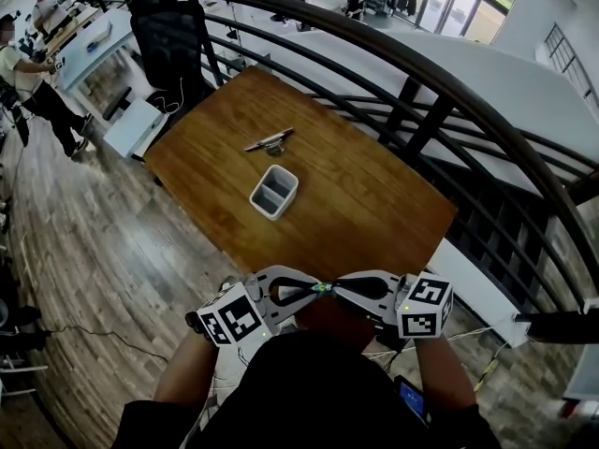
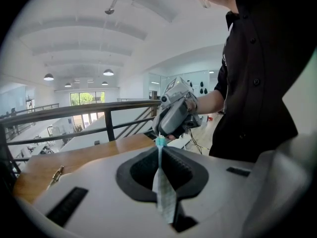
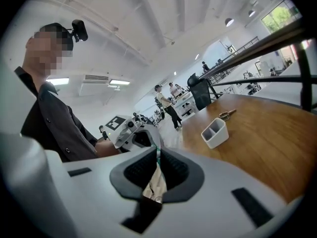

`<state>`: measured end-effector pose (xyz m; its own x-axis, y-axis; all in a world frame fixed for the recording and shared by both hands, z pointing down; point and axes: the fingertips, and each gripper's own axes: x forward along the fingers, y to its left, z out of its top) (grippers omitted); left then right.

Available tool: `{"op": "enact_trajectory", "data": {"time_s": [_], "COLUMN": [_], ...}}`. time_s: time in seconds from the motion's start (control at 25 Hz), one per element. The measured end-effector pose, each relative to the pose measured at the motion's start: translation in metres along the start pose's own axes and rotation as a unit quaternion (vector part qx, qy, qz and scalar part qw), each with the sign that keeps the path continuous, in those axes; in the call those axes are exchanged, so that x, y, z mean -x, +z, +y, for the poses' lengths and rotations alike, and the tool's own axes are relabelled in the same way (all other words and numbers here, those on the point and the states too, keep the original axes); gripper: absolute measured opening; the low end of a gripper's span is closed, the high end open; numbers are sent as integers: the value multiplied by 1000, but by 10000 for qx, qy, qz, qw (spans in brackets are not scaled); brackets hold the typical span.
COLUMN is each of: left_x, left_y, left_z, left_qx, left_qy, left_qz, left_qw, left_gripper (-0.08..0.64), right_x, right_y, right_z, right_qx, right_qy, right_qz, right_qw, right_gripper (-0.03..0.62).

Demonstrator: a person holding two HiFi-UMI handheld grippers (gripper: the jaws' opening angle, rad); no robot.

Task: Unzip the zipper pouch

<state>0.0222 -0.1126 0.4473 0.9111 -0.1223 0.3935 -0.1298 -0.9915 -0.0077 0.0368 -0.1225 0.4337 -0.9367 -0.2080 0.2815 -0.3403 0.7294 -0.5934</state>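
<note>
The left tongs (image 2: 160, 144) are closed on the thin edge of the zipper pouch (image 2: 164, 187), with its teal zip end at their tips. The right tongs (image 3: 157, 151) are pinched on the same pouch from the opposite side, tip to tip with the left. Both are held just off the near edge of the table (image 1: 374, 204), above the wooden floor (image 1: 112, 269). A brownish patch below the tips may be the pouch's body. Near the table's middle a white divided box (image 1: 274, 192) is set, and a small metal object (image 1: 270, 142) lies nearer the table's far edge
</note>
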Motion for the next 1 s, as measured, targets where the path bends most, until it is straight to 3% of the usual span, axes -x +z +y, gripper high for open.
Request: {"op": "enact_trajectory", "data": {"time_s": [0.48, 1.0], "left_x": [3, 2], "left_y": [-1, -2], "left_z": [9, 15], "left_qx": [-51, -82], "left_qy": [242, 284], "left_qz": [-11, 53], "left_qw": [9997, 9995], "left_gripper": [26, 25], "right_x": [6, 10], "right_y": [-4, -7], "right_z": [-18, -31], "right_qx": [-179, 104], "right_qy": [-404, -682], "right_qz": [32, 208], "right_qw": [9990, 9974], "right_gripper": [3, 2]}}
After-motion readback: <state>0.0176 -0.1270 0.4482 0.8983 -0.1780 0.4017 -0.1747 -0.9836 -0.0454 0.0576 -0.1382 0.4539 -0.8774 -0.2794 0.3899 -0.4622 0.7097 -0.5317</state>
